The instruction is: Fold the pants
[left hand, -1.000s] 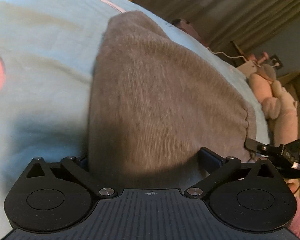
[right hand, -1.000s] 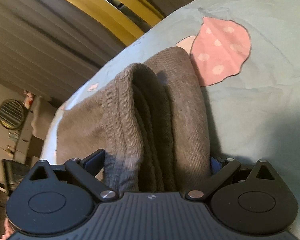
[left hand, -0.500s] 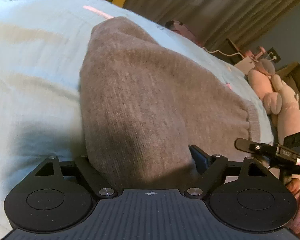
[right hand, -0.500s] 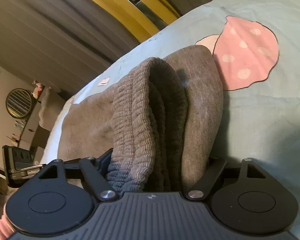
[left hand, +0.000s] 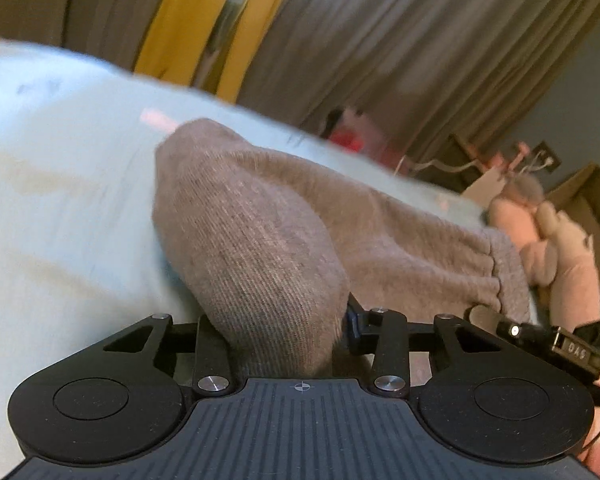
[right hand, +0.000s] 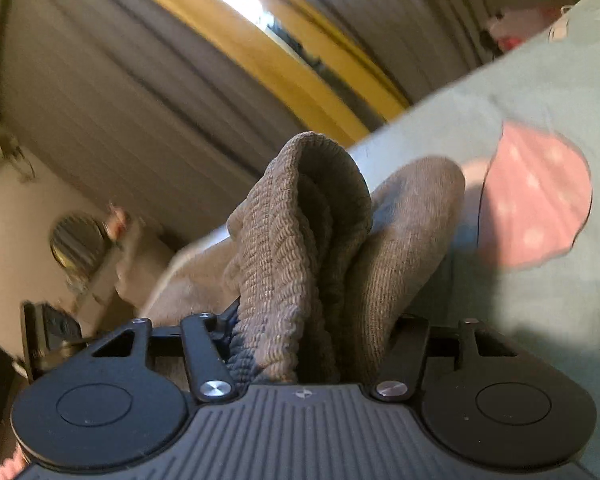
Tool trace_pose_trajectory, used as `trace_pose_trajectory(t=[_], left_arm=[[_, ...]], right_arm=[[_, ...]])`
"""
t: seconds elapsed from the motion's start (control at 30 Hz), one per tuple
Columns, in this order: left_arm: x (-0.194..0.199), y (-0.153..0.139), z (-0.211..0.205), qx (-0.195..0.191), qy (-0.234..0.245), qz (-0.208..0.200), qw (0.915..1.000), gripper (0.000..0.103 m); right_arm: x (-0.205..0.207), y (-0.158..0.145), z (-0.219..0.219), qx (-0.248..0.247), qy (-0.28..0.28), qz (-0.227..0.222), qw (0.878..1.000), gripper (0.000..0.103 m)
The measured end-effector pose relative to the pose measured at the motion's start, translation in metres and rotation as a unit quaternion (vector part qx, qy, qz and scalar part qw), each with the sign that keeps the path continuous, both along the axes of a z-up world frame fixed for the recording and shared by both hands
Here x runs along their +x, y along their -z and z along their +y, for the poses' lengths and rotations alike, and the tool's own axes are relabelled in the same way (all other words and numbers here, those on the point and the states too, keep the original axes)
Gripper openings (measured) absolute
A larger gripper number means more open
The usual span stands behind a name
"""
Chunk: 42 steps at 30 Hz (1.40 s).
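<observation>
Left tool (left hand: 276,320) just closing, pinching a bunched fold of pants (left hand: 260,248), lower centre; fingertips buried in cloth. Right tool (right hand: 312,332) just closing too, clamped on ribbed waistband (right hand: 296,240), lower centre. Rest of pants lying on bed (left hand: 68,184), w/ bare sheet at left of left view, right of right view. Curtains (left hand: 380,48) across top. Blurred bkgd; plush toy (left hand: 556,248) at right edge.

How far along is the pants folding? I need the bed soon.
Done: the grey knit pants lie lengthwise on the pale blue bedsheet. In hand: both grippers' jaws have just been closing; left gripper pinches one end, right gripper bunches the ribbed waistband. Left: carrying the ends over, flattening.
</observation>
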State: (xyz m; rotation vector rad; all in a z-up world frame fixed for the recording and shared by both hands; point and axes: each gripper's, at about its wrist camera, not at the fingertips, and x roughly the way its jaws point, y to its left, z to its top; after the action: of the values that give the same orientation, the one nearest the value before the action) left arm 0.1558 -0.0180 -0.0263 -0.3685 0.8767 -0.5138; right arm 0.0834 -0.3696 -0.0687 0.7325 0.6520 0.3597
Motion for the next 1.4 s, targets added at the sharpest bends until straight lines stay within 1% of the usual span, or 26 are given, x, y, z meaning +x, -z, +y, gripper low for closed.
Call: trace_pose_trajectory(t=[0.07, 0.1, 0.13, 0.17, 0.23, 0.27, 0.3, 0.33, 0.37, 0.47, 0.5, 0.57, 0.6, 0.63, 0.7, 0.73, 0.83, 0.9, 0.97, 1.03, 1.1, 1.13, 1.2, 1.27, 1.33, 1.4], left_arm=[[0.006, -0.011, -0.003, -0.017, 0.003, -0.02, 0.9997, 0.044], [0.01, -0.013, -0.007, -0.018, -0.001, -0.024, 0.9995, 0.053], [0.014, -0.014, -0.01, -0.01, -0.015, -0.022, 0.9996, 0.061], [0.017, -0.012, -0.014, 0.019, -0.042, -0.014, 0.9988, 0.074], [0.018, -0.004, -0.02, 0.078, -0.075, -0.008, 0.994, 0.075], [0.014, 0.001, -0.025, 0.116, -0.07, -0.008, 0.9907, 0.077], [0.008, 0.006, -0.03, 0.145, -0.054, -0.008, 0.988, 0.079], [0.0, 0.012, -0.032, 0.164, -0.037, -0.007, 0.9857, 0.081], [-0.009, 0.019, -0.036, 0.179, -0.027, -0.009, 0.9835, 0.085], [-0.035, 0.035, -0.032, 0.204, -0.039, -0.03, 0.9777, 0.096], [-0.041, 0.039, -0.028, 0.202, -0.047, -0.032, 0.9776, 0.097], [-0.047, 0.045, -0.022, 0.188, -0.063, -0.026, 0.9799, 0.098], [-0.047, 0.045, -0.021, 0.18, -0.072, -0.021, 0.9807, 0.098], [-0.047, 0.043, -0.016, 0.175, -0.083, -0.016, 0.981, 0.098], [-0.053, 0.038, -0.012, 0.192, -0.106, -0.017, 0.9755, 0.097], [-0.057, 0.034, -0.013, 0.194, -0.107, -0.023, 0.9749, 0.097], [-0.079, 0.027, -0.003, 0.168, -0.1, -0.05, 0.9794, 0.097], [-0.091, 0.031, 0.0, 0.151, -0.078, -0.052, 0.9841, 0.097], [-0.099, 0.043, -0.006, 0.17, -0.057, -0.04, 0.983, 0.097], [-0.099, 0.048, -0.021, 0.203, -0.024, -0.044, 0.978, 0.096], [-0.098, 0.049, -0.031, 0.235, -0.035, -0.069, 0.9689, 0.096], [-0.096, 0.051, -0.033, 0.239, -0.039, -0.074, 0.9673, 0.096], [-0.091, 0.055, -0.032, 0.231, -0.041, -0.066, 0.9699, 0.096], [-0.085, 0.061, -0.03, 0.243, -0.061, -0.053, 0.9667, 0.097], [-0.081, 0.064, -0.019, 0.224, -0.078, -0.037, 0.9707, 0.097], [-0.082, 0.06, -0.014, 0.225, -0.105, -0.043, 0.9676, 0.094]], right_arm=[[-0.001, -0.002, -0.01, 0.016, 0.023, -0.018, 0.999, 0.059], [-0.003, -0.004, -0.015, 0.014, 0.033, -0.032, 0.999, 0.06], [-0.004, -0.006, -0.016, 0.002, 0.042, -0.046, 0.998, 0.068], [-0.005, -0.009, -0.016, -0.024, 0.058, -0.053, 0.997, 0.08], [-0.009, -0.007, -0.026, -0.054, 0.097, -0.041, 0.993, 0.087], [-0.01, -0.002, -0.03, -0.055, 0.112, -0.025, 0.992, 0.088], [-0.009, 0.004, -0.034, -0.049, 0.124, 0.0, 0.991, 0.093], [-0.009, 0.01, -0.037, -0.045, 0.129, 0.018, 0.99, 0.093], [-0.011, 0.013, -0.036, -0.053, 0.131, 0.019, 0.99, 0.093], [-0.006, 0.011, -0.02, -0.12, 0.107, 0.012, 0.987, 0.099], [-0.005, 0.013, -0.013, -0.157, 0.098, 0.017, 0.983, 0.099], [-0.006, 0.025, -0.002, -0.237, 0.077, 0.04, 0.968, 0.099], [-0.005, 0.029, 0.001, -0.256, 0.072, 0.039, 0.963, 0.099], [-0.006, 0.028, 0.001, -0.253, 0.073, 0.035, 0.964, 0.099], [-0.007, 0.025, -0.002, -0.239, 0.08, 0.043, 0.967, 0.099], [-0.016, 0.024, -0.009, -0.232, 0.085, 0.04, 0.968, 0.099], [-0.034, 0.011, -0.007, -0.244, 0.11, 0.018, 0.963, 0.099], [-0.049, 0.003, 0.002, -0.265, 0.117, 0.002, 0.957, 0.099], [-0.054, 0.0, 0.009, -0.284, 0.114, 0.011, 0.952, 0.099], [-0.049, 0.004, 0.013, -0.289, 0.108, 0.044, 0.95, 0.099], [-0.049, 0.007, 0.008, -0.27, 0.113, 0.058, 0.954, 0.099], [-0.05, 0.007, 0.007, -0.263, 0.116, 0.062, 0.956, 0.099], [-0.052, 0.006, 0.008, -0.26, 0.124, 0.068, 0.955, 0.099], [-0.055, 0.005, 0.017, -0.279, 0.128, 0.065, 0.949, 0.099], [-0.056, 0.003, 0.024, -0.302, 0.128, 0.061, 0.943, 0.099], [-0.052, 0.003, 0.024, -0.309, 0.129, 0.061, 0.94, 0.099]])
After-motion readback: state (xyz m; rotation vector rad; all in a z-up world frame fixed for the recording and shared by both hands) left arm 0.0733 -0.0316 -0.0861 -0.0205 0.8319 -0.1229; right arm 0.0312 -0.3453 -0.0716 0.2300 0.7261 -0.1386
